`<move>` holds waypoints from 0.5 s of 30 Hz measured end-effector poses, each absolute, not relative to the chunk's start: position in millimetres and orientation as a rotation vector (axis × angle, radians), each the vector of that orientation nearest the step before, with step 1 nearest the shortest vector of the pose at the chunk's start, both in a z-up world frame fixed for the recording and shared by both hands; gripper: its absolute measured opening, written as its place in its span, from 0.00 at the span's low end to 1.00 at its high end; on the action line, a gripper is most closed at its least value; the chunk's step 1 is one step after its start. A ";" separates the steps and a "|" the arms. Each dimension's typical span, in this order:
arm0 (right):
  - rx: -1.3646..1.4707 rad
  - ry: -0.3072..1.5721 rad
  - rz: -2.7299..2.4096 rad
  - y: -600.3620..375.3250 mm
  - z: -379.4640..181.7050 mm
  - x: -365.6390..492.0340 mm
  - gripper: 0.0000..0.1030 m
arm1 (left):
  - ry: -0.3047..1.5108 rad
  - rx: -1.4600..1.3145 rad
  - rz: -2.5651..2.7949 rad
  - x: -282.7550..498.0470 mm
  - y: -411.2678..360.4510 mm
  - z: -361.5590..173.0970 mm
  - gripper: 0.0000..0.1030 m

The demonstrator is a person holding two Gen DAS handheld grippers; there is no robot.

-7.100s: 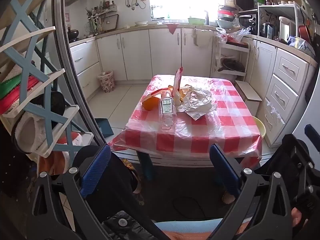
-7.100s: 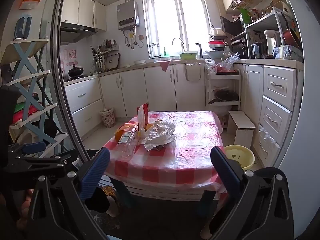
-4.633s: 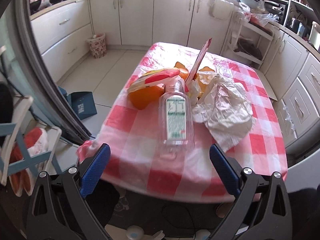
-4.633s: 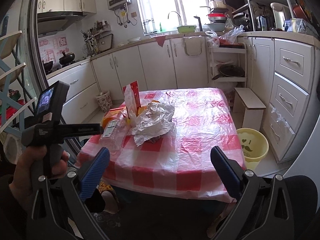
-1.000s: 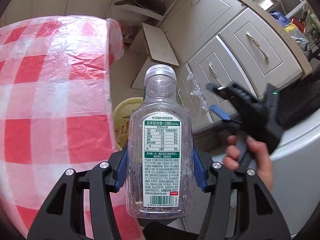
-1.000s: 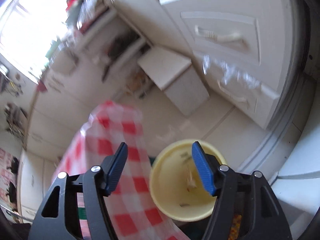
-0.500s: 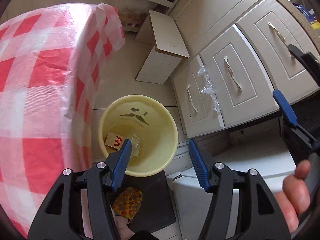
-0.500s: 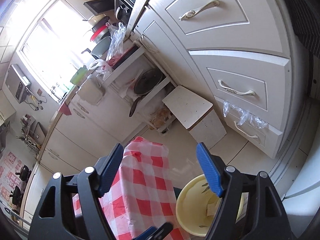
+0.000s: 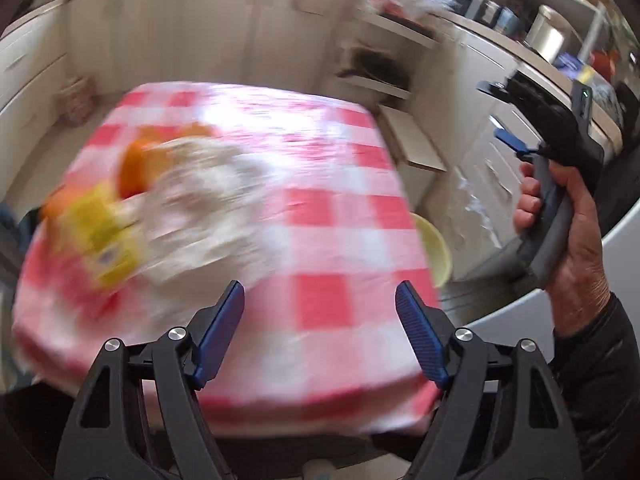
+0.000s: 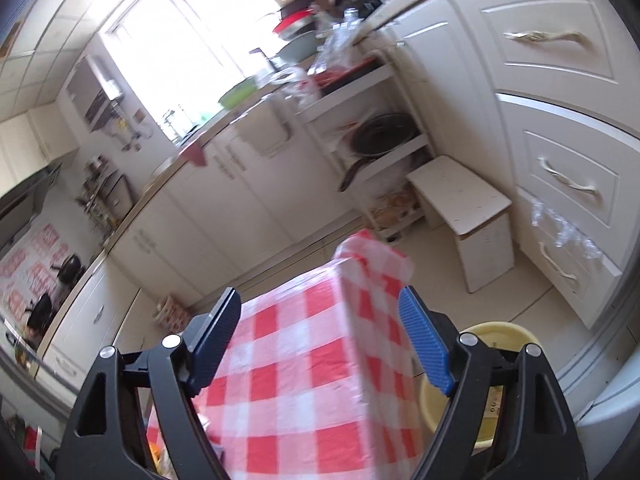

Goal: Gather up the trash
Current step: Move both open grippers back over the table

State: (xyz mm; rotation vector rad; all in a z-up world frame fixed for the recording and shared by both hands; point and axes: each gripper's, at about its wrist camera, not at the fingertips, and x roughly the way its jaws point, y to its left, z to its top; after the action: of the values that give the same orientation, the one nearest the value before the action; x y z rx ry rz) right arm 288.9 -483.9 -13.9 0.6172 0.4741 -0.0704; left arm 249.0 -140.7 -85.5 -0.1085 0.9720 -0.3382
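Note:
My left gripper [image 9: 320, 332] hangs over the near edge of the red-checked table [image 9: 320, 208], jaws opening with nothing between them. Blurred trash lies at the table's left: crumpled white paper [image 9: 208, 200], an orange wrapper [image 9: 136, 164] and a yellow packet [image 9: 108, 240]. The yellow bin [image 9: 434, 248] stands on the floor past the table's right edge. A hand holds my right gripper [image 9: 506, 120] up at the right. In the right wrist view that gripper [image 10: 320, 336] is opening and empty, above the table corner [image 10: 372, 256], with the bin [image 10: 492, 336] low at the right.
White drawer cabinets [image 10: 560, 120] line the right wall. A small white step stool [image 10: 468, 216] stands between the table and an open rack with pans [image 10: 380, 136]. A patterned waste basket [image 9: 78, 98] stands by the far cabinets. The left wrist view is motion-blurred.
The left gripper let the clear bottle go over the yellow bin, then swung back and up to face the table. The right gripper rose and rolled. Both jaws widened.

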 end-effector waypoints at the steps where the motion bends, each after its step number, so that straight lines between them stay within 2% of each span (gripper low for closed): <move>1: 0.601 0.475 -0.048 -470.0 -11.5 289.3 0.77 | 0.970 -0.131 -0.308 243.9 -121.6 -83.3 0.73; 7: 0.556 0.509 0.072 -399.1 -12.1 270.7 0.81 | 1.001 -0.300 -0.100 219.0 11.2 -94.3 0.75; 15: 0.541 0.567 0.140 -352.4 -32.1 236.6 0.85 | 1.028 -0.421 -0.010 227.1 62.9 -124.8 0.75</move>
State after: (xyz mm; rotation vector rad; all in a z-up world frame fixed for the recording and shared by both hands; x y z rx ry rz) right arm 236.6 -352.4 -32.1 0.5407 0.5674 0.1402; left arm 227.1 62.9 -124.8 -0.4209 1.0276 -0.0097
